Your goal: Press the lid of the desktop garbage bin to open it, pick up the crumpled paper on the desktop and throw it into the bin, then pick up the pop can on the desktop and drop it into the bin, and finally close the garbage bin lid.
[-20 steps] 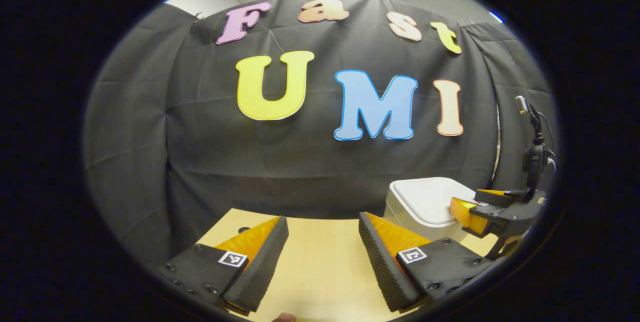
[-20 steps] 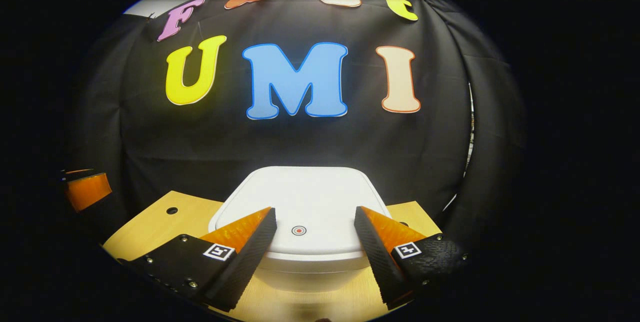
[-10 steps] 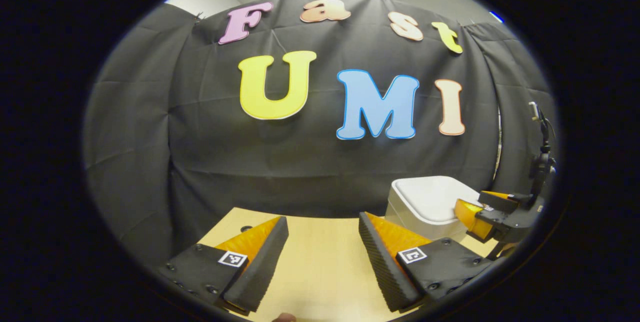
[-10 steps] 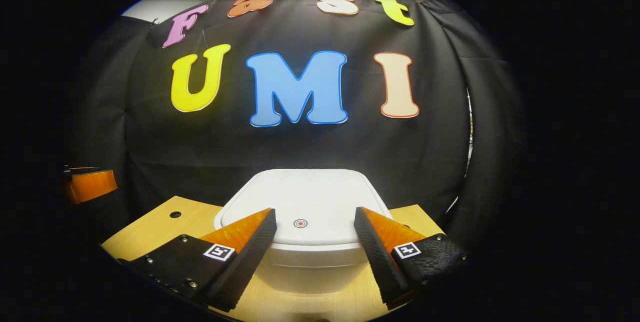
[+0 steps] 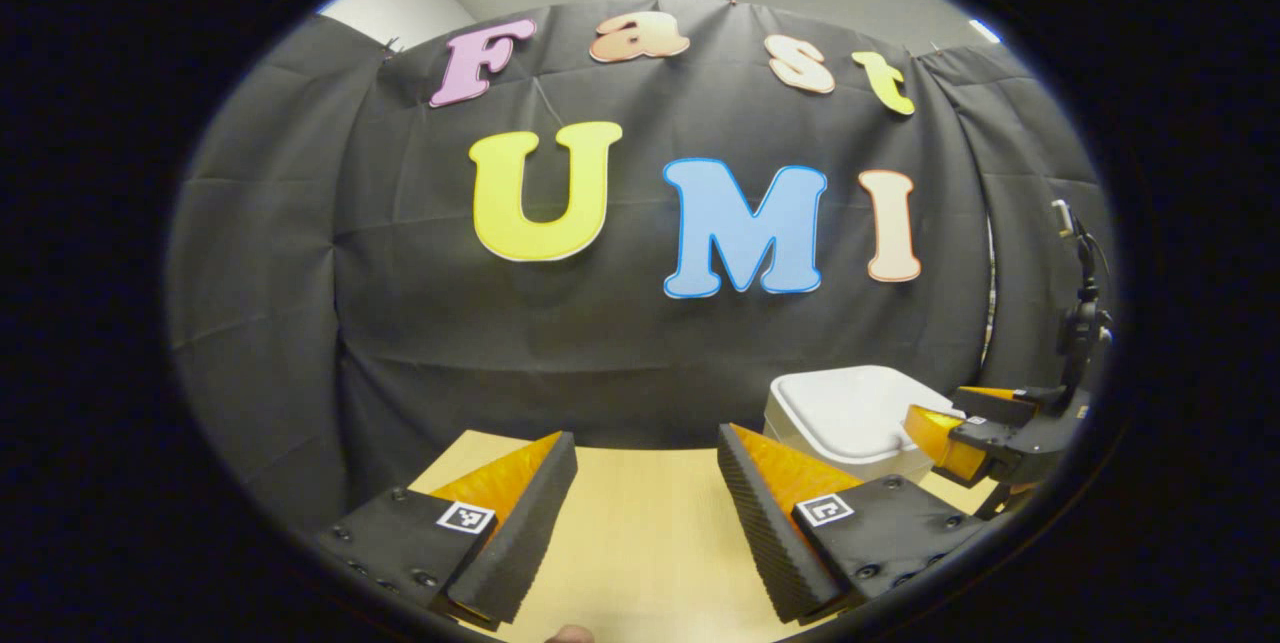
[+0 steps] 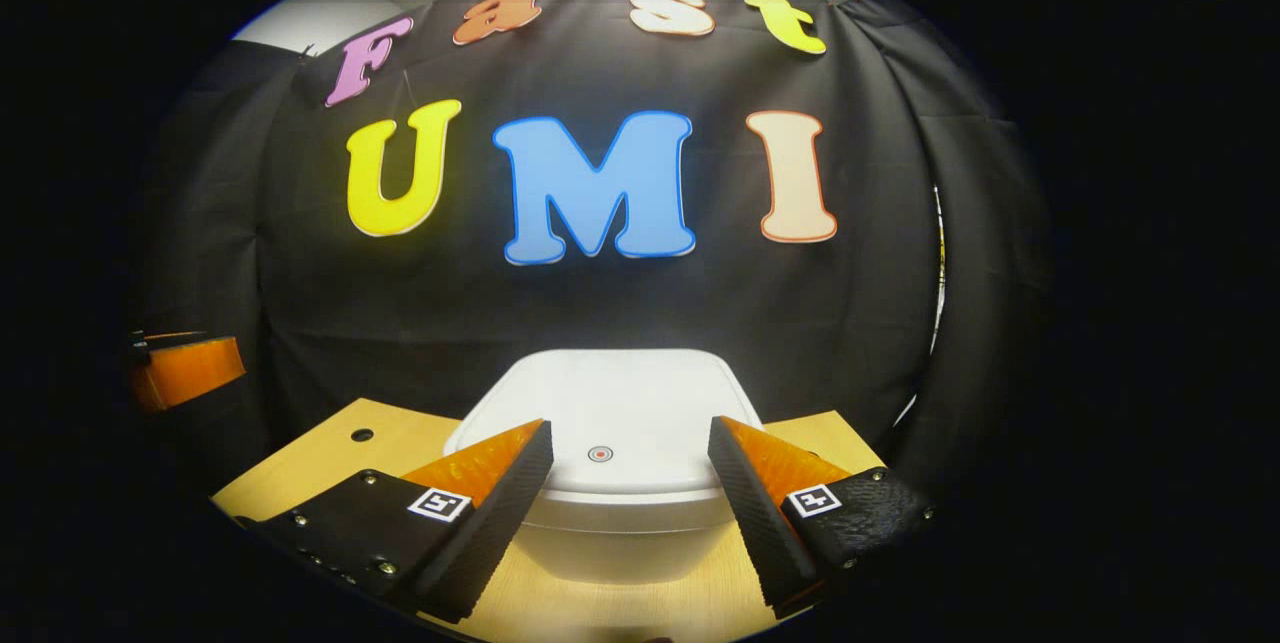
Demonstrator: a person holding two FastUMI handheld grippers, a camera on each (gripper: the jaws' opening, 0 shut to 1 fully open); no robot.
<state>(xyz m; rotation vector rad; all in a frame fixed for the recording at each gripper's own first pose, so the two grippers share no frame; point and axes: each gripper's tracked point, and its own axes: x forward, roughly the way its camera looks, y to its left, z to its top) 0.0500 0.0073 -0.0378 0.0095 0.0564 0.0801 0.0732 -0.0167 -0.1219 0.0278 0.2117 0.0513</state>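
Note:
The white garbage bin (image 6: 625,513) stands on the wooden desktop (image 6: 310,448) straight ahead in the right gripper view, its lid (image 6: 610,403) down and flat, with a small red dot (image 6: 600,454) near the front edge. My right gripper (image 6: 630,438) is open, held in front of the bin with its tips level with the lid's front rim. In the left gripper view the bin (image 5: 850,418) sits at the right, with the right gripper (image 5: 975,423) beside it. My left gripper (image 5: 648,453) is open over bare desktop (image 5: 640,523).
Black cloth closes off the back of the booth behind the desk. A small round hole (image 6: 361,435) sits in the desktop left of the bin. A dark stand with a cable (image 5: 1080,323) rises at the far right in the left gripper view.
The right gripper has drawn back from the bin a little, so the lid looks smaller and lower. The left gripper view has tilted up slightly. Both grippers stay open.

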